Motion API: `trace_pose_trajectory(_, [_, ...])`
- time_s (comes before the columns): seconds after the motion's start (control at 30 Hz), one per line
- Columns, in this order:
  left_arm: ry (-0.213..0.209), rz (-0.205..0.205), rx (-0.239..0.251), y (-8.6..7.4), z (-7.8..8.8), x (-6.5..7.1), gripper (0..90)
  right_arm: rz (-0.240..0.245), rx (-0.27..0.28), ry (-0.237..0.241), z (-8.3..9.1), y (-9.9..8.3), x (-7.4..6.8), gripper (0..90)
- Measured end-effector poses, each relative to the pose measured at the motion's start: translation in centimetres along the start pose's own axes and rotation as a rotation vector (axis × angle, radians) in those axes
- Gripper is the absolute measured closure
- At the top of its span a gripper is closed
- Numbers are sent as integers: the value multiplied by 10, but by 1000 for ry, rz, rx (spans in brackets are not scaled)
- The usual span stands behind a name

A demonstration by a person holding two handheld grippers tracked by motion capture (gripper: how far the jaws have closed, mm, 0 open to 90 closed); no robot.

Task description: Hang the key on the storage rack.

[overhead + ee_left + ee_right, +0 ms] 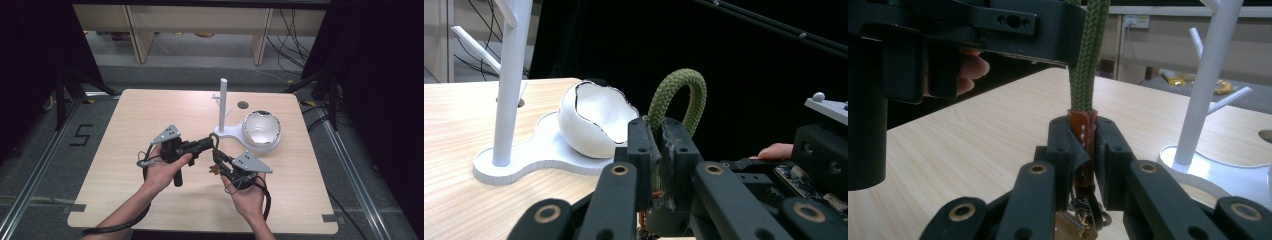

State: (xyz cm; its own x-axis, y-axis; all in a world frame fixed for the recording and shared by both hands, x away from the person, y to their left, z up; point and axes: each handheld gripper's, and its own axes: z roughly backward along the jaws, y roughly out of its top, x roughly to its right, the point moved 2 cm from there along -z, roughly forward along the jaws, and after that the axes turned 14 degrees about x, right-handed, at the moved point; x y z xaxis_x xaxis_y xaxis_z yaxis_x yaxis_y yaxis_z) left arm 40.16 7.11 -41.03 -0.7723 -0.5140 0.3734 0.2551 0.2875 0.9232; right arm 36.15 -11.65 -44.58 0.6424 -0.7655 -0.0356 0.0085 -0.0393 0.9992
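- The left gripper [214, 141] has its fingers [640, 150] squeezed tight on a green rope loop [679, 100].
- The top of the loop sticks up above those fingers in the left gripper view.
- The right gripper [218, 163] has its fingers [1060, 150] squeezed tight on the brown leather tab [1082, 131] at the end of the same rope.
- Some metal keys [1083, 220] hang below the tab, between the right gripper's fingers.
- The rope runs straight from one gripper to the other, so both hold the same key ring.
- The key ring is held just above the surface [150, 110], near its middle and a bit toward the near edge.
- The left hand [162, 170] comes in from the near edge on the left, and the right hand [247, 195] comes in on the right.
- A white stand [223, 107] with a tall post and small side pegs sits toward the far right of the surface.
- A white bowl [261, 128] shaped like a cracked eggshell sits on the base of the stand.
- The key ring is near the stand but not touching it.
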Motion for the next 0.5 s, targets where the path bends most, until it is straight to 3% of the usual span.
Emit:
trace_pose_trajectory(0.07, [1,-9,-1,1,0,1,837,-29,-5,9,0,0,-2,795])
trace_pose_trajectory(0.3, [8,-68,21,7,-2,0,840,-14,-19,2,0,2,-1,722])
trace_pose_trajectory(0.5, [42,-113,27,10,-2,-6,840,-11,-23,4,1,1,0,688])
